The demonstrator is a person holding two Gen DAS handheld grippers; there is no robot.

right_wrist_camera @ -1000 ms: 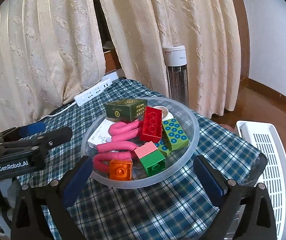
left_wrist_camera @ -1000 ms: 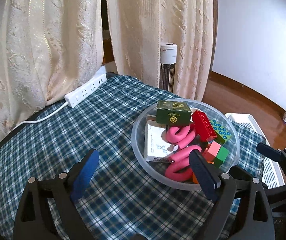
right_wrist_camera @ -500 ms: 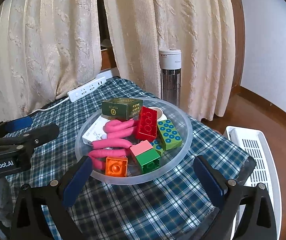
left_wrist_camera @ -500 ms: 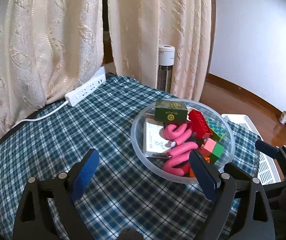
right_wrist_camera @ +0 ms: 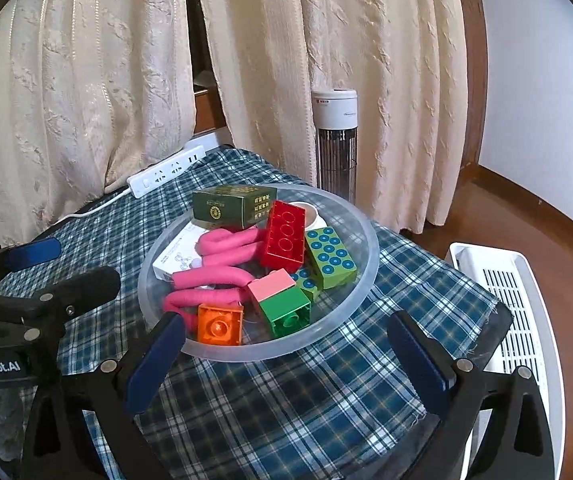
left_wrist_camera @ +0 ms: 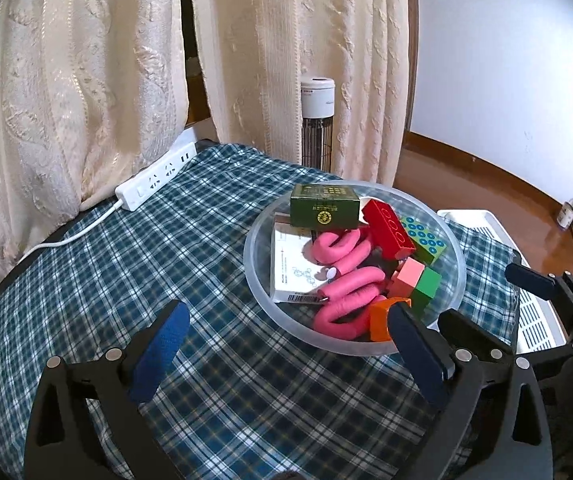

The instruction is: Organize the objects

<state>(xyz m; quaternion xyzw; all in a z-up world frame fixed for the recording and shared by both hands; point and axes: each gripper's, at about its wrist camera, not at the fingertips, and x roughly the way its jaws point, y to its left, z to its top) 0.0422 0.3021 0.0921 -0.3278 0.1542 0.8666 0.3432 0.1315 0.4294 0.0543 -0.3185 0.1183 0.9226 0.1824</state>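
Blocks, pink curlers and boxes fill the clear bowl on the surface; both the left gripper and the right gripper are wide, empty; the scene fits sorted or awaiting emptying alike.

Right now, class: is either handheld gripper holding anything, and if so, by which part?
Nothing is held. The left gripper and right gripper are both open, short of the clear plastic bowl.
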